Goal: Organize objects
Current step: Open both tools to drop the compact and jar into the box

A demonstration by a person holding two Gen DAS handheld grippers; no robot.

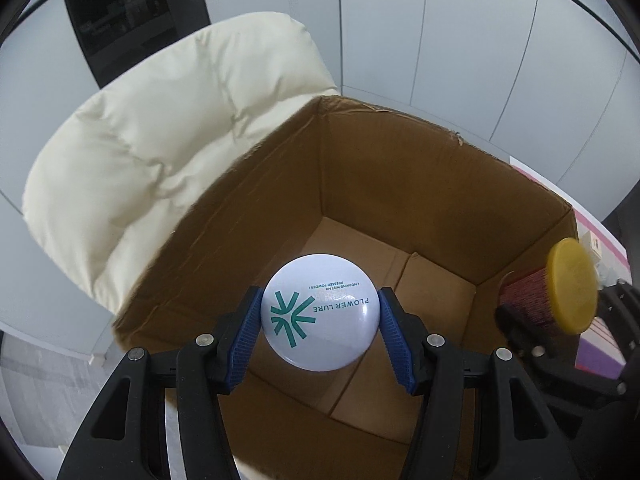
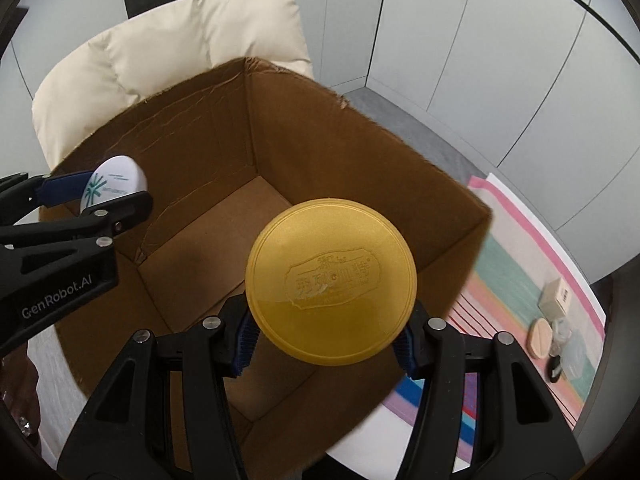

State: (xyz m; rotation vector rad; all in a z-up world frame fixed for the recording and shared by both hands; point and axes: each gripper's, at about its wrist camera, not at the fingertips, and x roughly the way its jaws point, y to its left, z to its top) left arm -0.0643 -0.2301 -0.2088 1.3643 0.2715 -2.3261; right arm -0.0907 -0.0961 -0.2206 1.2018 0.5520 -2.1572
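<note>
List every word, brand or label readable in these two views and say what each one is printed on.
"FLOWER LURE": white round compact, held in the left gripper.
"MORNING MIST HD PRESSED POWDER": same compact, smaller print.
"GenRobot.AI": left gripper's black body.
Embossed characters on the yellow lid: unreadable.
Small box label: too small.

White compact [image 1: 320, 312]; gold-lidded jar [image 2: 331, 282]; above box [image 2: 360, 152]

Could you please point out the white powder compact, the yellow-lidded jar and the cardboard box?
white powder compact [image 1: 320, 316], left wrist view, printed lid.
yellow-lidded jar [image 2: 331, 280], right wrist view, embossed lid.
cardboard box [image 2: 224, 136], right wrist view, inner wall.
</note>
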